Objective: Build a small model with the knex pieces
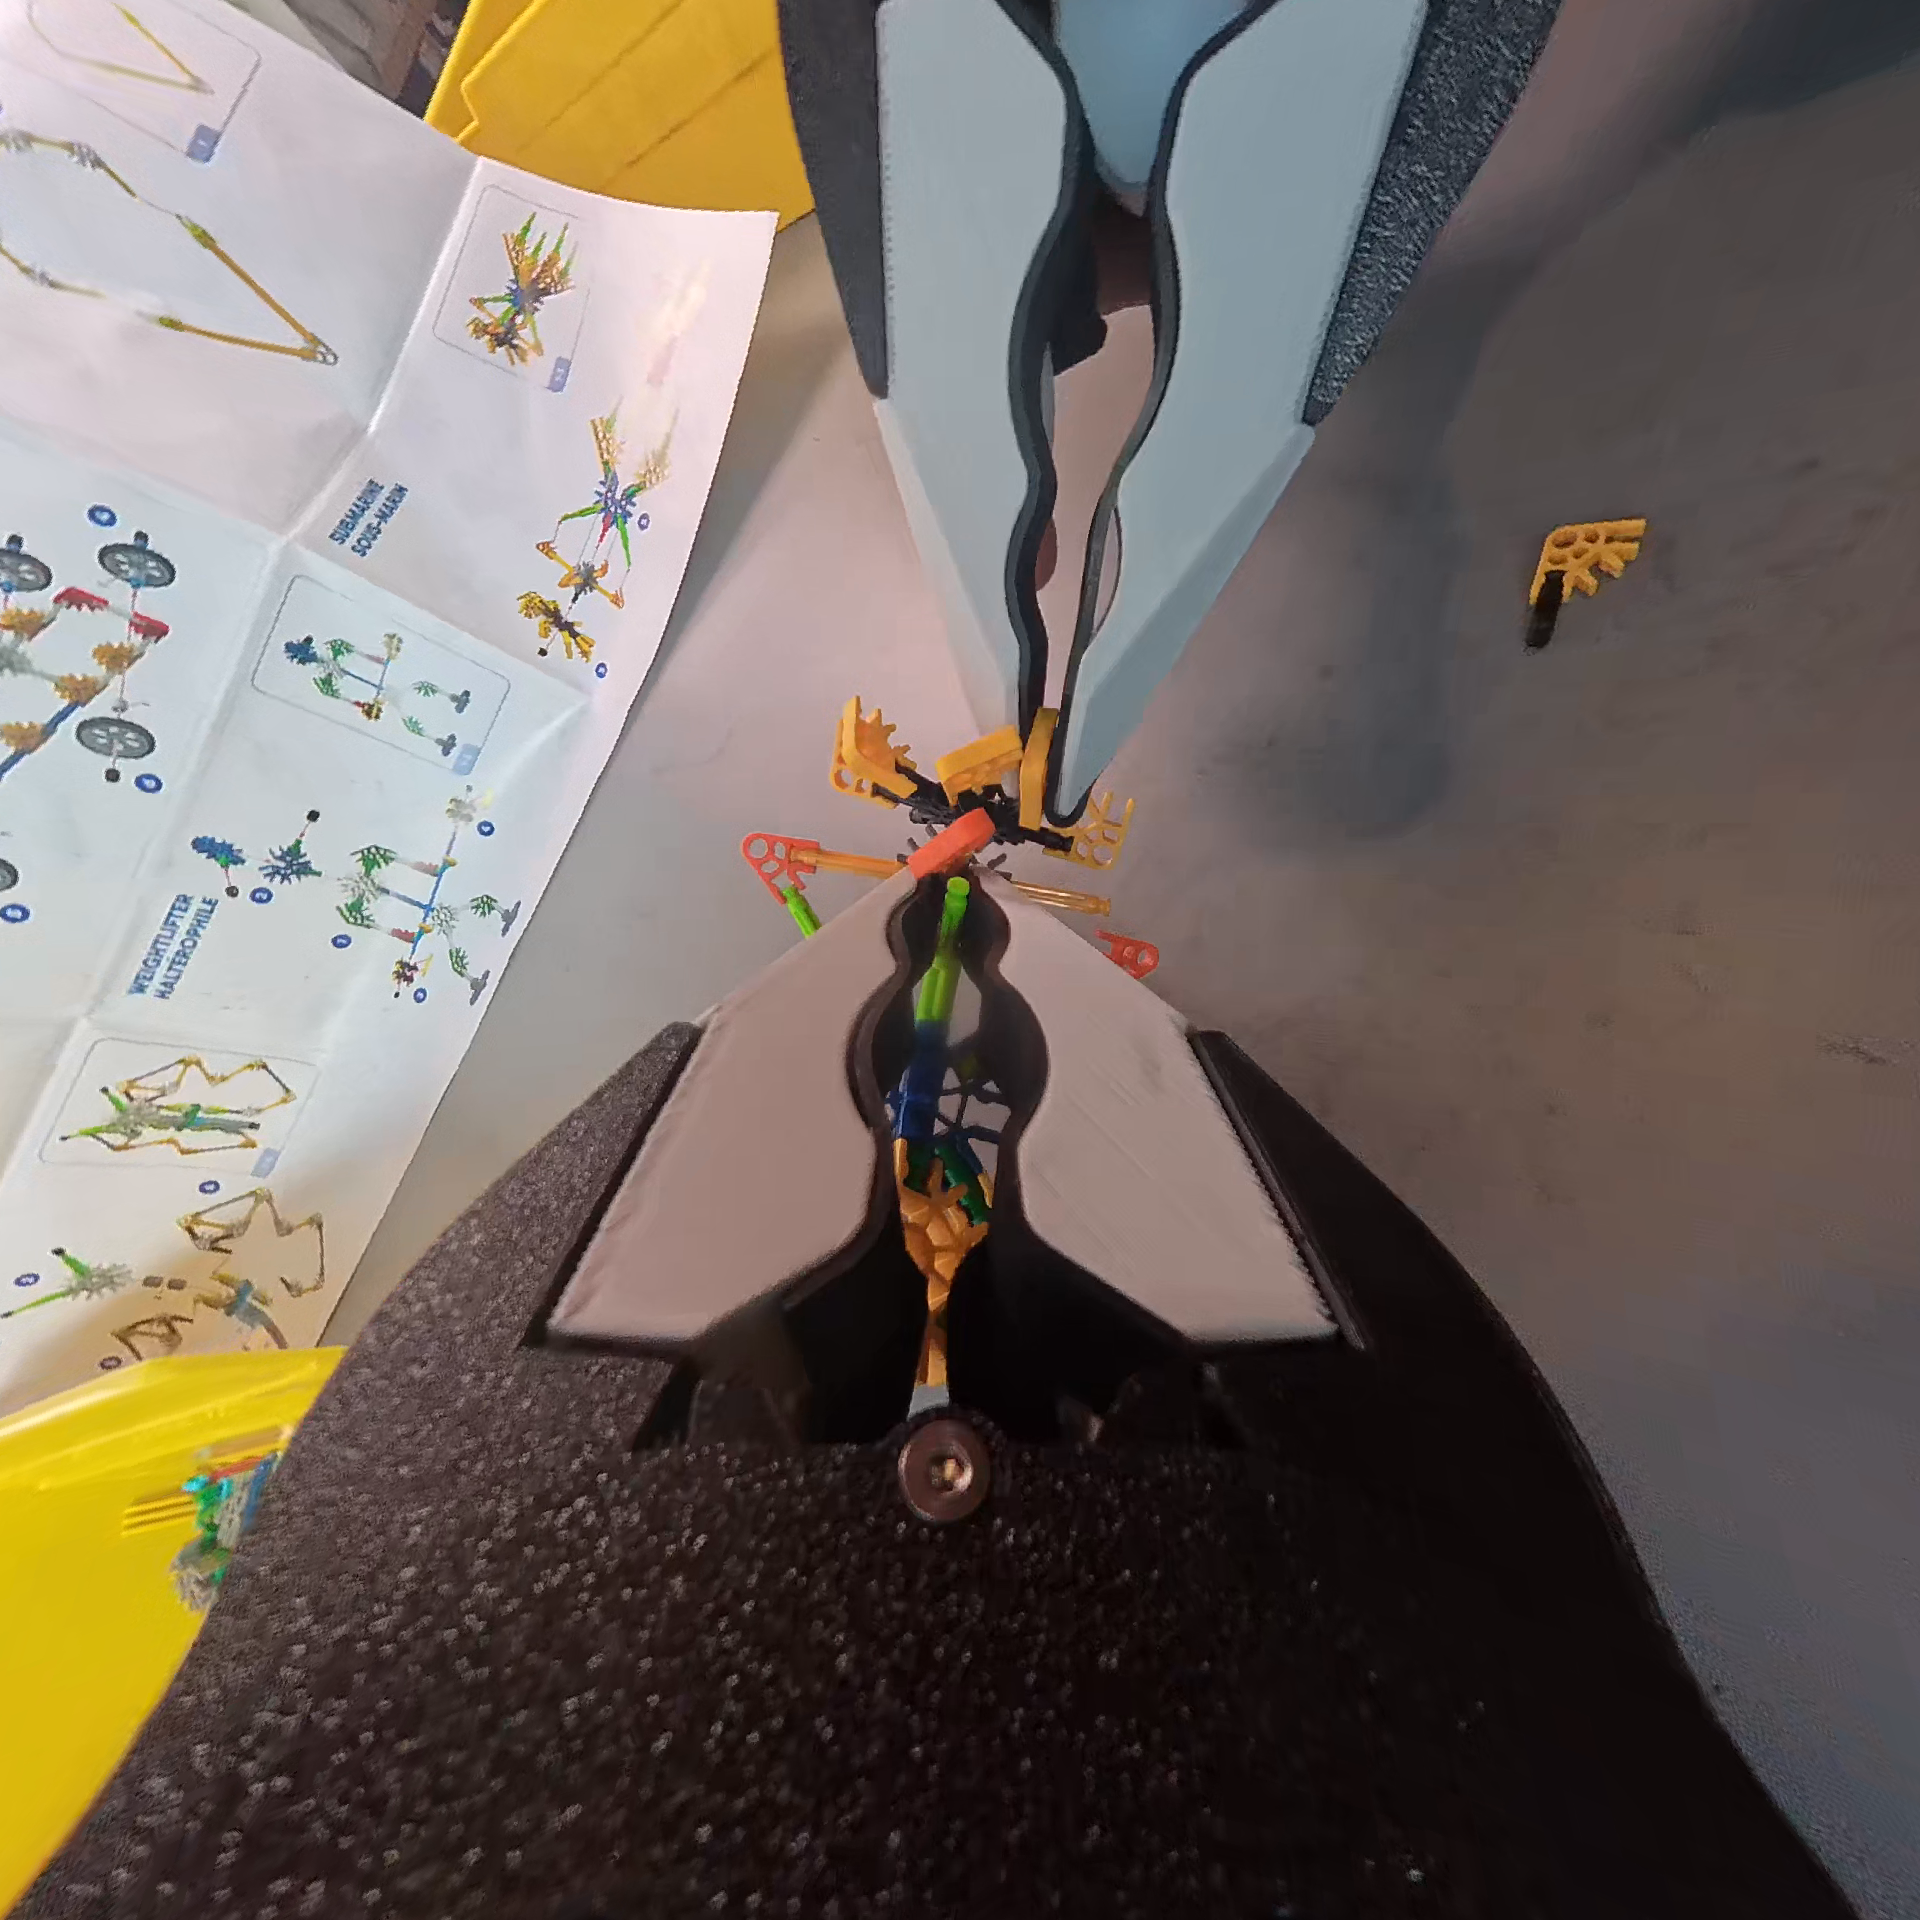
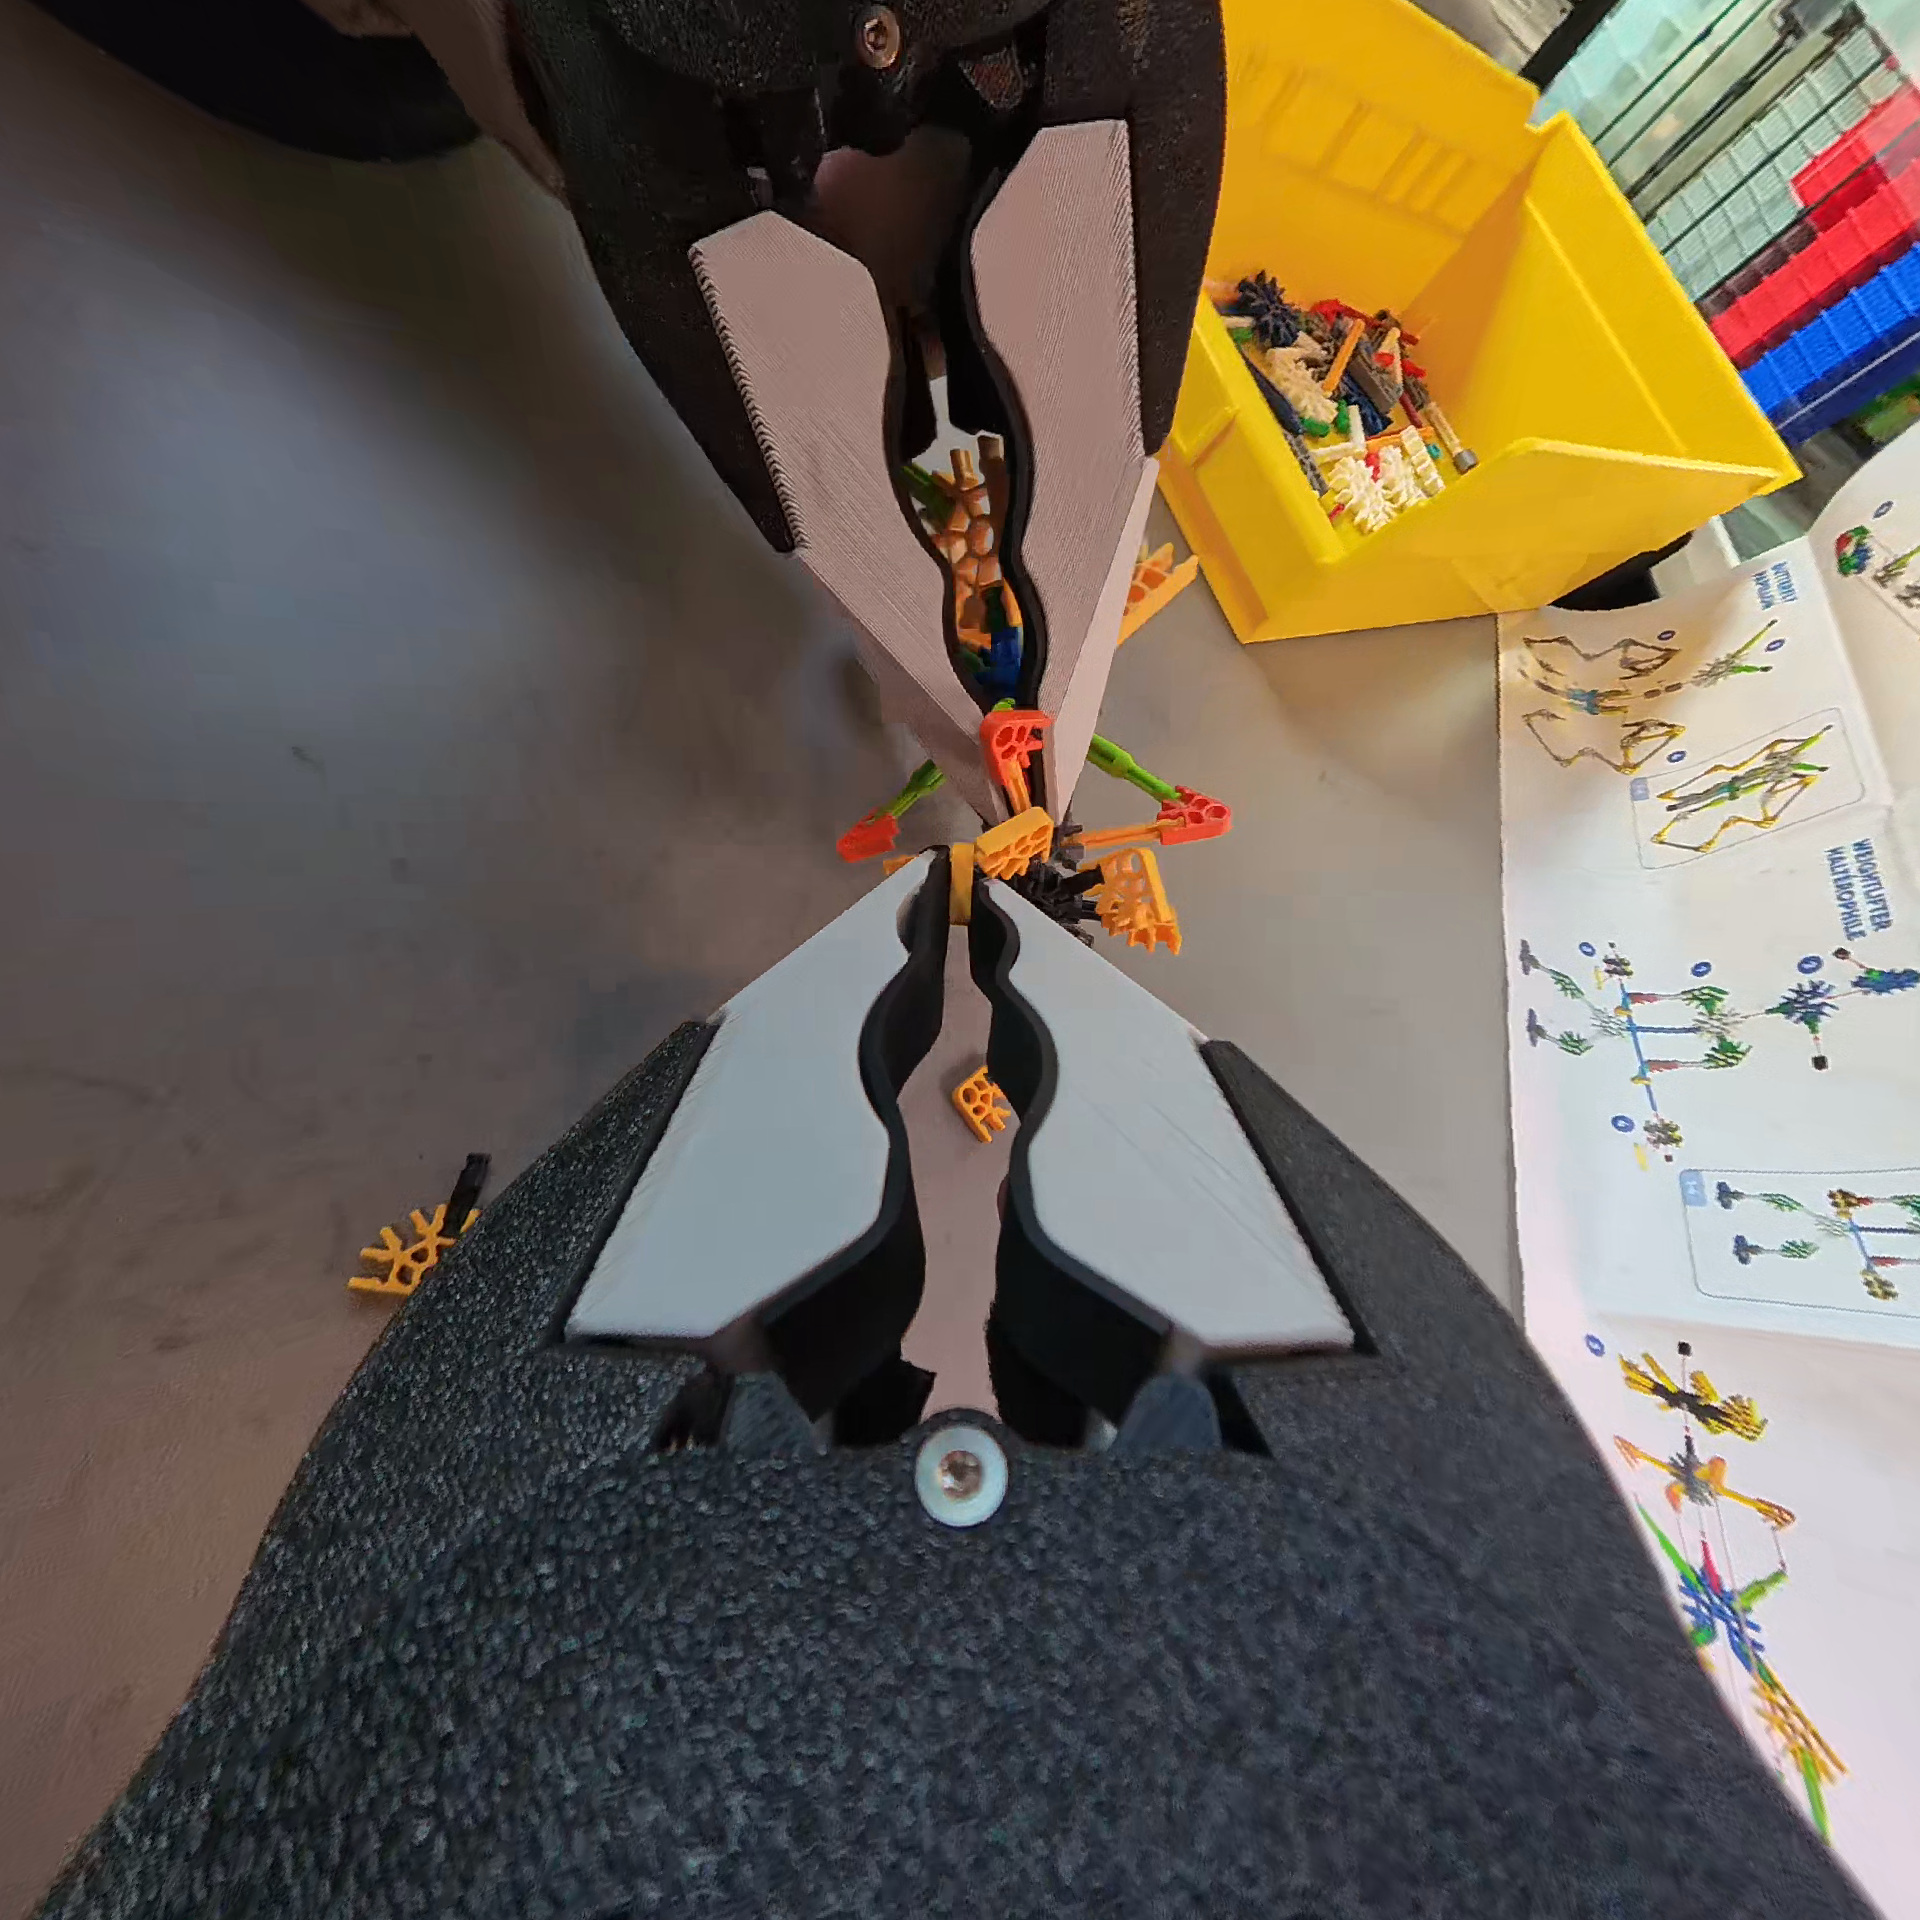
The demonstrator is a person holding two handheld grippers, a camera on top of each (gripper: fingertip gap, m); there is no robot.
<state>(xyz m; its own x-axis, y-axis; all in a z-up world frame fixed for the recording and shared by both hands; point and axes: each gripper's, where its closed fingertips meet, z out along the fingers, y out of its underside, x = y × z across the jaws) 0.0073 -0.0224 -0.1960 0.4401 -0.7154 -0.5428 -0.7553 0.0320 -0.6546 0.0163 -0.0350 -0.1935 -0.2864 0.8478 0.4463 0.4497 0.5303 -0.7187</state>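
Observation:
A small rod-and-connector toy model [image 1: 977,764], with yellow, orange, green, blue and black parts, is held between both grippers above the grey table. My left gripper [image 1: 951,883] is shut on it, with an orange connector [image 1: 951,836] at the tips and green and blue rods running back between the fingers. My right gripper [image 2: 961,883] is shut on a yellow connector [image 2: 961,868] at the model's other end. In the left wrist view the right gripper [image 1: 1044,774] comes in from above. In the right wrist view the left gripper [image 2: 1023,800] comes in from above, tip to tip.
A loose yellow connector on a black rod [image 1: 1584,561] lies on the table [image 1: 1558,935]; it also shows in the right wrist view [image 2: 410,1252]. A small yellow connector [image 2: 982,1101] lies under my right fingers. A yellow bin [image 2: 1382,582] holds several loose pieces. An unfolded instruction sheet [image 1: 312,623] lies beside it. My two grippers' fingertips are within a few centimetres of each other.

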